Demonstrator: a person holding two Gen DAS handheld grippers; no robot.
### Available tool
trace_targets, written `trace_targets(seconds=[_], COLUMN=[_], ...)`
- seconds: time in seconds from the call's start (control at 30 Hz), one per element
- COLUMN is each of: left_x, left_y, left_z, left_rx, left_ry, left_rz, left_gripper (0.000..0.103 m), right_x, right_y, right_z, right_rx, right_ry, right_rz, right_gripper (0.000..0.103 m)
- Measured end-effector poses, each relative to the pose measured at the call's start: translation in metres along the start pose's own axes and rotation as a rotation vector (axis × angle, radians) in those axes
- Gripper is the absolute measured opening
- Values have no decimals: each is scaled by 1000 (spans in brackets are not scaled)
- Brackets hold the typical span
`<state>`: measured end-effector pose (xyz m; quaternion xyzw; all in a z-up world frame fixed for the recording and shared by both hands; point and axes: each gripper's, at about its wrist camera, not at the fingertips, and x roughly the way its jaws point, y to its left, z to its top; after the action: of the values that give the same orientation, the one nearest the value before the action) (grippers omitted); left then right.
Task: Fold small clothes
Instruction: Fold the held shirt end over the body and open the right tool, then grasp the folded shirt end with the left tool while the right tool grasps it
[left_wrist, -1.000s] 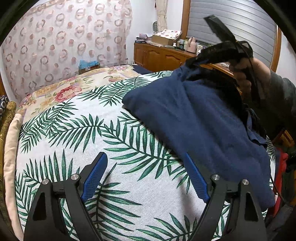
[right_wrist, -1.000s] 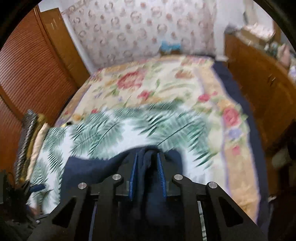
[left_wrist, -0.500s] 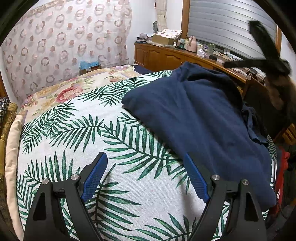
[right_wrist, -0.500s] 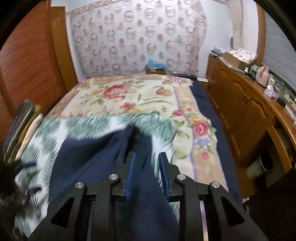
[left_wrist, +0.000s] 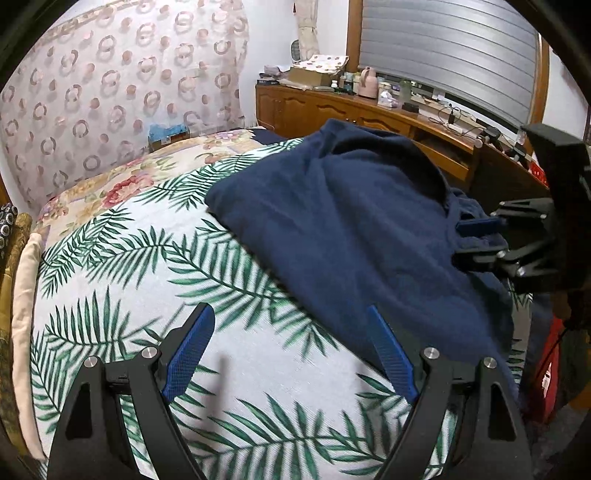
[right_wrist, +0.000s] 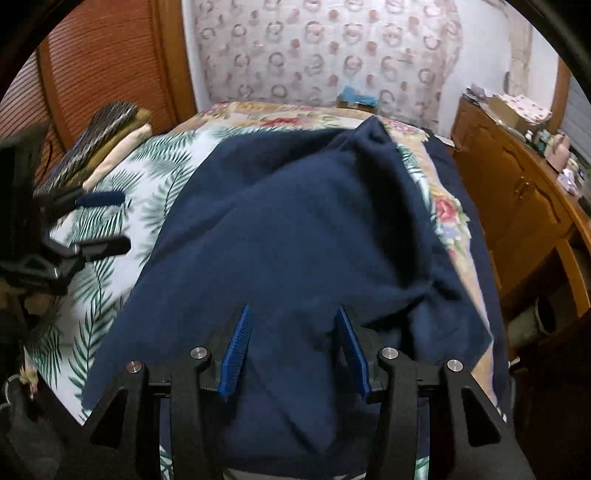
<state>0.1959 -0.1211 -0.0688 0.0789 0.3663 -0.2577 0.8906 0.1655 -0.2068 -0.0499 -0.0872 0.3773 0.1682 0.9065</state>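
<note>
The right tool (right_wrist: 293, 345) has dropped the navy garment (right_wrist: 295, 229), jaws opening; left tool (left_wrist: 290, 350) spread wide.

No legible text — none anywhere.

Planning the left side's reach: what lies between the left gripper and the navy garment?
Only bare palm-leaf bedspread lies between the open left gripper and the navy garment, as the left wrist view shows.
</note>
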Motion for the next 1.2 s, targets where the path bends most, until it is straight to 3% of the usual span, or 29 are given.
trace_targets(seconds=[0.07, 0.1, 0.13, 0.17, 0.27, 0.47, 0.73, 0.8, 0.87, 0.9, 1.2], left_x=[0, -1, -1, -1, -3, -2, 3, 1, 0, 0, -3], left_y=[-7, -10, -14, -17, -25, -44, -59, -60, -61, -62, -72], left_z=[0, -1, -1, -1, -2, -1, -10, -14, -17, -19, -36], left_rx=[1, 3, 5, 8, 21, 51, 44, 30, 16, 12, -23], left_ry=[3, 4, 6, 7, 8, 10, 46, 53, 59, 61, 88], left_rz=[-4, -8, -12, -15, -24, -45, -46, -49, -54, -54, -61], left_gripper=[85, 85, 85, 85, 85, 85, 85, 85, 85, 85, 85], right_x=[-1, 1, 3, 2, -18, -72, -69, -63, -56, -52, -21], right_y=[1, -2, 2, 0, -14, -63, -82, -80, -81, -84, -81], right_z=[-2, -1, 3, 0, -3, -27, -60, -54, -52, -51, -40], right_rx=[-2, -1, -3, -9, 14, 134, 220, 224, 238, 252, 281], right_ry=[3, 8, 7, 9, -17, -98, -69, -82, -90, -96, -94], right_rz=[-2, -1, 7, 22, 34, -76, -123, -132, -158, -154, -85], right_gripper=[50, 41, 16, 10, 6, 5, 5, 17, 45, 49, 50])
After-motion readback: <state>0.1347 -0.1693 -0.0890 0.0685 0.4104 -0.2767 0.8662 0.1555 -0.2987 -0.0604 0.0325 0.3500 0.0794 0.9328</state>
